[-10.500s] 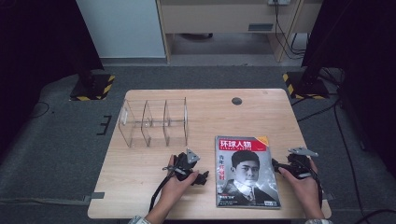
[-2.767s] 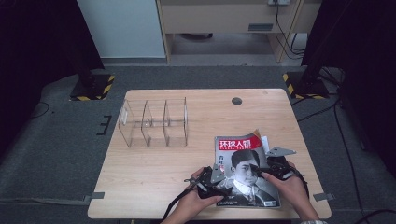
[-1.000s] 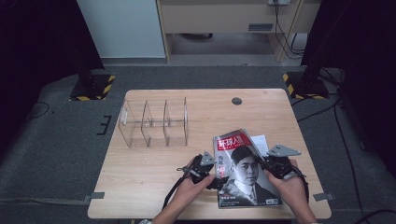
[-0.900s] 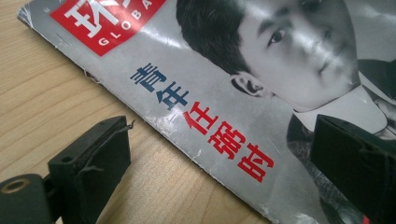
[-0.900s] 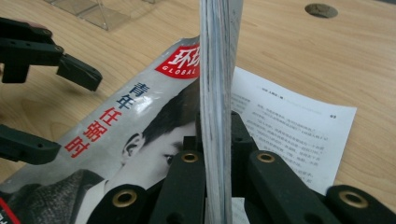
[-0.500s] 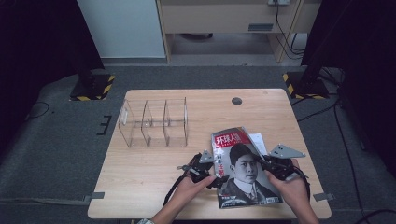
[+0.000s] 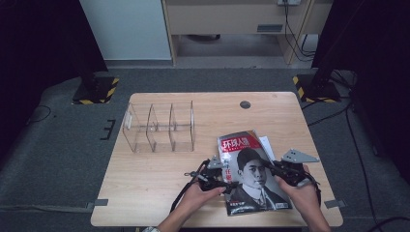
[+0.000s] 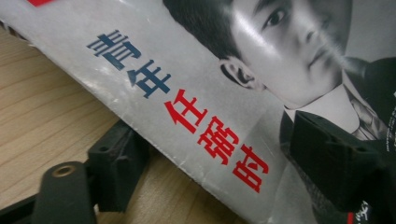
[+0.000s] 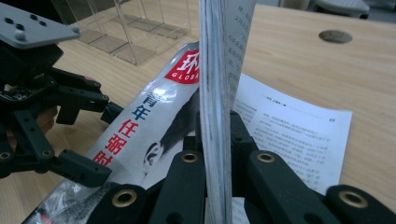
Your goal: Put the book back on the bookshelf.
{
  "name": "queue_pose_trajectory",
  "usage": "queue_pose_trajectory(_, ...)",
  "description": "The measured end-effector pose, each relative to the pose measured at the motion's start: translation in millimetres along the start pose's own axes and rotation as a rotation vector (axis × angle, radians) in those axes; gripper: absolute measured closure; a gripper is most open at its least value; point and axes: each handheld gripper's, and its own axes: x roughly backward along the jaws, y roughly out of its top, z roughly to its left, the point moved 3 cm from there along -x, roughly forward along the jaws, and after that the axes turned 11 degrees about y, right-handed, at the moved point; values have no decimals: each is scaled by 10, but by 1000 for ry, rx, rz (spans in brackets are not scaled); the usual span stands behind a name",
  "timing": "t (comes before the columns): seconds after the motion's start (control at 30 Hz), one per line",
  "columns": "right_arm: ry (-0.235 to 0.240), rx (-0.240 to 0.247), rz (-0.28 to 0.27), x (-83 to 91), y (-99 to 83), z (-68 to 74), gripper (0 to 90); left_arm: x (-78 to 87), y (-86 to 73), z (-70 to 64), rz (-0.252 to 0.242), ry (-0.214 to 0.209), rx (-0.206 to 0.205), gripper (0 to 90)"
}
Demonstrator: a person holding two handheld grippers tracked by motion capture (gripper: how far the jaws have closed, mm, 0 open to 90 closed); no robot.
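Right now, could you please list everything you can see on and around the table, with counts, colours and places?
magazine: one, grey cover with a portrait and red and blue lettering, near right part of the table, held between both grippers
printed sheet: one, white with black text, lying on the table under the magazine's right side
clear organiser: one, transparent, three compartments, left of the table's middle
table: one, light wood, with a dark round hole near its far edge
striped bases: two, black and yellow, on the floor at the far corners
left gripper: one, black, jaws astride the magazine's left edge
right gripper: one, black, shut on the magazine's right edge
hands: two, holding the grippers
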Motion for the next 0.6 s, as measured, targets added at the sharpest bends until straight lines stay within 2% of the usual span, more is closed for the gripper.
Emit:
queue_pose_trajectory(0.03,-6,-26,24,-43,-53,-59,877,-1,-1,3,-2,4,-3,266)
queue_pose_trajectory(0.07,-6,-26,24,-43,-53,-59,877,-1,-1,3,-2,4,-3,273)
queue_pose_trajectory(0.1,-14,-45,54,-85,-105,-121,877,-7,0,-5,-6,9,-4,282)
queue_pose_trajectory(0.23,-41,-63,134,-174,-215,-205,876,-25,4,-11,-16,21,-10,319)
queue_pose_trajectory(0.37,-31,-87,134,-186,-245,-249,876,-18,4,9,-12,23,-8,357)
queue_pose_trajectory(0.6,5,-99,138,-203,-267,-211,875,-6,0,22,-8,14,-3,367)
